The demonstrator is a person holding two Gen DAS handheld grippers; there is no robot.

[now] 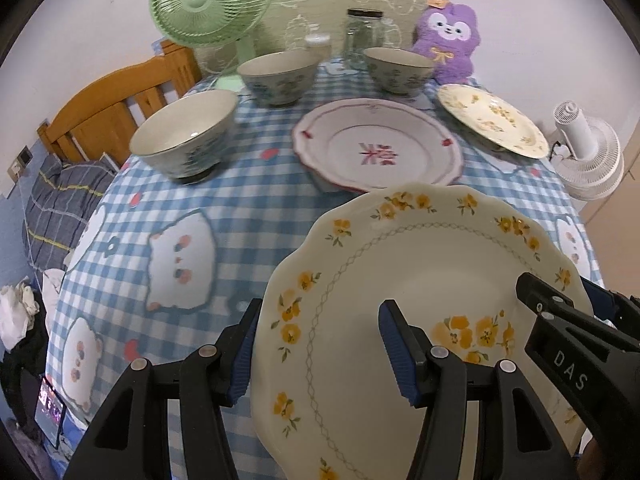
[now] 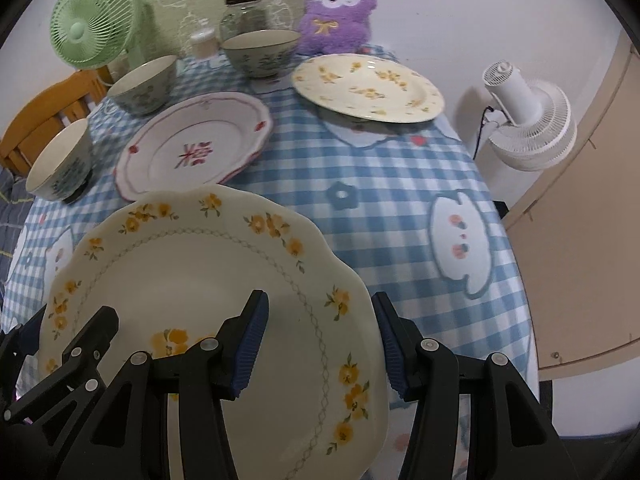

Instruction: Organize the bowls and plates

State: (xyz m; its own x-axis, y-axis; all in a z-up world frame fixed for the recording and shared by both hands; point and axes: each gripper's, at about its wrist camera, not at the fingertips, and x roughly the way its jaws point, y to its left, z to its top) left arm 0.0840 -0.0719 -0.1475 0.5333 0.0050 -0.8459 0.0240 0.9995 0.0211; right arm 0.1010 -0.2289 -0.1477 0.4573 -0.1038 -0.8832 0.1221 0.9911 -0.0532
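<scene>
Cream, yellow-flowered plate (image 1: 420, 320) hung above the checked surface (image 1: 180, 208), its rim gripped by the left gripper (image 1: 318, 350) at nine o'clock and the right gripper (image 2: 320, 344) at three. Keeping it level mattered for stacking on the red-trimmed plate (image 1: 378, 146) at twelve o'clock.

2 wrist cams; shared plate (image 1: 420, 280) close

Soft, even indoor light, a little dim. Both views bend strongly at the black round edges. The bowls (image 1: 188, 136) far ahead of the tool look slightly blurred; small glare on the nearest one.
</scene>
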